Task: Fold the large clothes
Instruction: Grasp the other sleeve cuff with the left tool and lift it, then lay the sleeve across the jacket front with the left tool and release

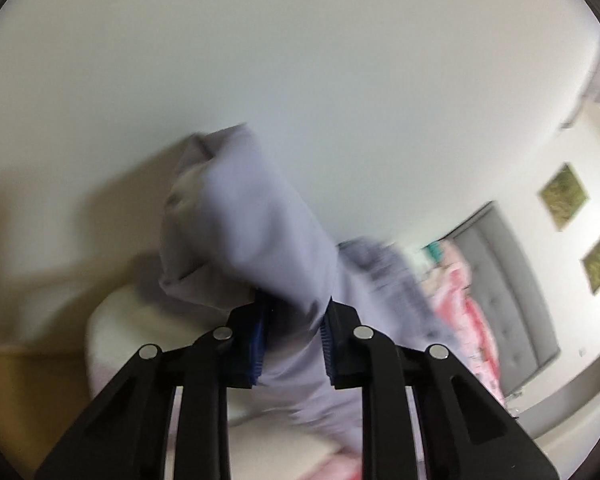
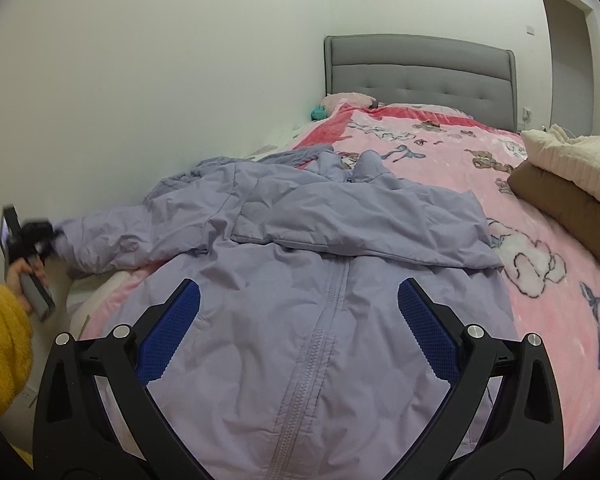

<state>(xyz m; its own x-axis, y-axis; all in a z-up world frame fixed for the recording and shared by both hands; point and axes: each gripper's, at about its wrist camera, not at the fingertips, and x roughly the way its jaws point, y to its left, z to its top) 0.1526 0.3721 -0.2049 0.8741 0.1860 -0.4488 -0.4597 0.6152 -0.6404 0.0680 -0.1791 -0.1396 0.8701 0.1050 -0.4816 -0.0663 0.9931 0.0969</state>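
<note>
Left wrist view shows the left hand-held gripper [image 1: 291,332] pinching the sleeve [image 1: 236,216] of the lilac jacket [image 1: 372,280]; its blue pads [image 1: 258,340] press the cloth from both sides, and the sleeve end stands up blurred in front of the white wall [image 1: 300,60].

From the right wrist, the right hand-held gripper [image 2: 299,308] hangs spread wide above the jacket [image 2: 300,280] with nothing between its pads [image 2: 428,328]. The jacket lies front up on the pink blanket [image 2: 540,248] of the bed, its zipper [image 2: 324,320] running between the two pads. Its sleeve [image 2: 112,240] stretches to the jacket's left, where the other gripper [image 2: 36,240] grips it, held by a hand [image 2: 18,276] in a yellow sleeve [image 2: 2,344]. To the right of the jacket lie folded brown and cream clothes [image 2: 572,184]. Beyond the jacket stands the grey headboard [image 2: 420,76].
</note>
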